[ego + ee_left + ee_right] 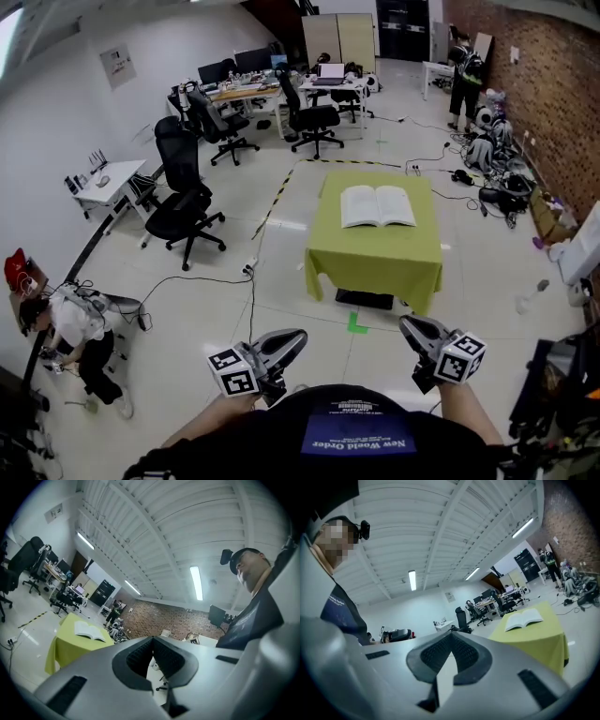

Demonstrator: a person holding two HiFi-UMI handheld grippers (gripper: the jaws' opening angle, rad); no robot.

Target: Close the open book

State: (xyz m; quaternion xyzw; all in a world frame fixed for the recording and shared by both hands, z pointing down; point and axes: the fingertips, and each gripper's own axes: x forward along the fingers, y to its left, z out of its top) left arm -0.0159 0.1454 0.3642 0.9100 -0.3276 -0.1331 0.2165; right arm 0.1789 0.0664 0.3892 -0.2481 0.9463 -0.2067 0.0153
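A glossy white floor [281,253] fills the frame, with a brick wall [553,84] at the right edge, black office chairs [183,202] at left and desks [246,91] upper centre.

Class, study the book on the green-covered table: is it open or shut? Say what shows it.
Open. The book lies flat on the green tablecloth, two white pages facing up, a crease between them.

Table [375,251] mid-floor, right of centre. Open book [376,205] on table, toward far edge. Office chair [183,202] left of table, well apart. Desks [246,91] with more chairs far left. Crouching person [70,323] near left. Standing person [464,75] far right, by wall. Left gripper [298,336] and right gripper [409,324] near, side by side, well apart from table.
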